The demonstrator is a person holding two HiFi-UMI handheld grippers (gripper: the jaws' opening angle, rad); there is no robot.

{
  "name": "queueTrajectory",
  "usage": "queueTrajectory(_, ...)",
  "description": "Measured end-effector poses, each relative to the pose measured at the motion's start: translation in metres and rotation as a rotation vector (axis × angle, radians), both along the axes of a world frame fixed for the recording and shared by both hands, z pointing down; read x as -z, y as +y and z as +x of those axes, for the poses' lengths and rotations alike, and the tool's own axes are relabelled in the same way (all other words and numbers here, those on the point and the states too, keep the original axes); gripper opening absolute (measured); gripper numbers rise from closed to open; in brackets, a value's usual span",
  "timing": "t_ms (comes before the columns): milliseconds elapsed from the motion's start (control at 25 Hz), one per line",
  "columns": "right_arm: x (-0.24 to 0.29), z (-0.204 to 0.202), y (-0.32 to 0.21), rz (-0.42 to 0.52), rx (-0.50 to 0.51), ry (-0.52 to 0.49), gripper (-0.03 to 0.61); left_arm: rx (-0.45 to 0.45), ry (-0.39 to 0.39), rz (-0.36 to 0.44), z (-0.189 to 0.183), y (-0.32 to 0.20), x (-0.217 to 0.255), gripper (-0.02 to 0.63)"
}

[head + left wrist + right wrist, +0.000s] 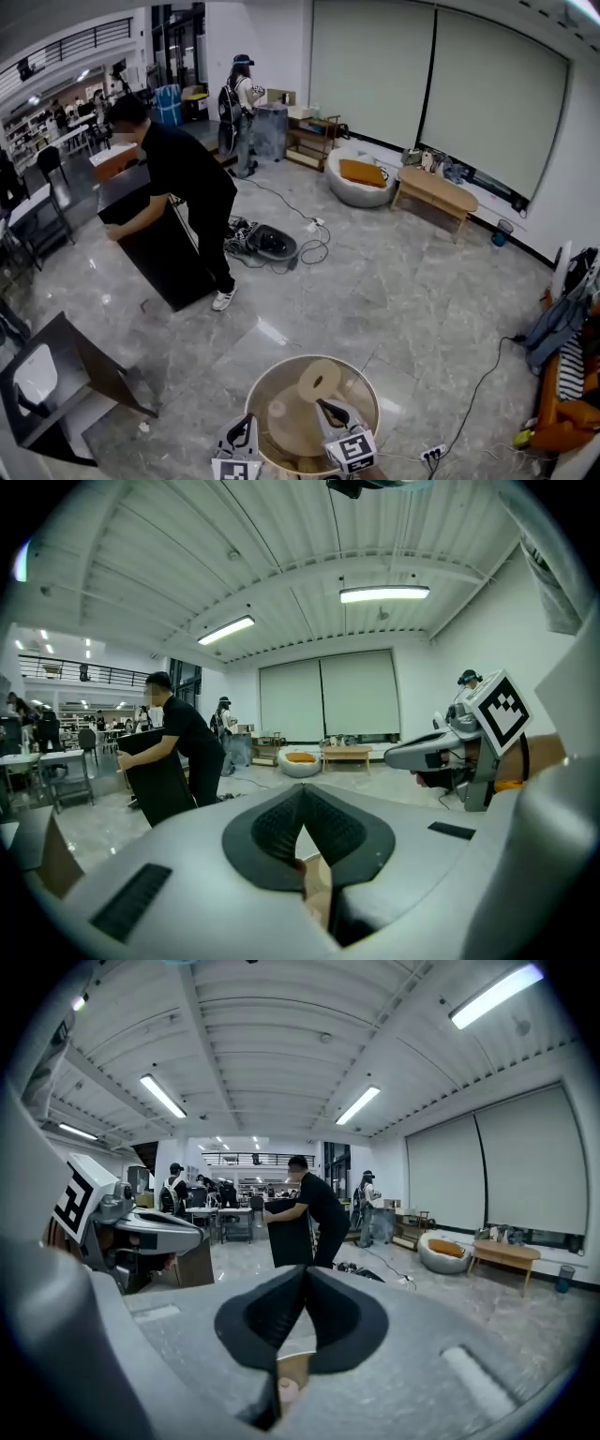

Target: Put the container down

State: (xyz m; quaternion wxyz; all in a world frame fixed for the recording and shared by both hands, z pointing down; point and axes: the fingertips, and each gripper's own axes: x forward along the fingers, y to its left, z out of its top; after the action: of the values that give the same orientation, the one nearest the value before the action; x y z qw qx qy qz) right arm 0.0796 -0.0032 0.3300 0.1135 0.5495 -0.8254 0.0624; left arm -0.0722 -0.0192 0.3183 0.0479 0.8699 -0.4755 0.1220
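Note:
The container (312,412) is a round, clear, tan-tinted tub low in the head view, with a pale roll (319,378) and other tan pieces inside it. My right gripper (326,409) hangs over its middle, jaws shut with nothing visible between the pads (305,1274). My left gripper (242,429) is at the tub's left rim, jaws likewise shut together (303,791). Through the gap under each pair of jaws only tan bits of the tub's contents show. Each gripper sees the other beside it: the right gripper (405,755) and the left gripper (183,1232).
A person in black (187,183) tilts a dark panel (159,244) at the left. A cable and a power strip (433,454) lie on the marble floor at the right. An overturned table (66,384) lies at the lower left, with a bench (436,192) and a cushion bed (361,178) far back.

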Motion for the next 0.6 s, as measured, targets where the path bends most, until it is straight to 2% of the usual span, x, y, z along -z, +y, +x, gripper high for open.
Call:
queueTrajectory(200, 0.007, 0.008, 0.008, 0.027, -0.012, 0.010, 0.002, -0.003, -0.002, -0.003, -0.003, 0.004, -0.001, 0.017)
queueTrajectory(600, 0.008, -0.003, 0.000, 0.044, -0.003, 0.016, 0.000, -0.008, -0.005, -0.007, -0.010, 0.015, -0.001, 0.017)
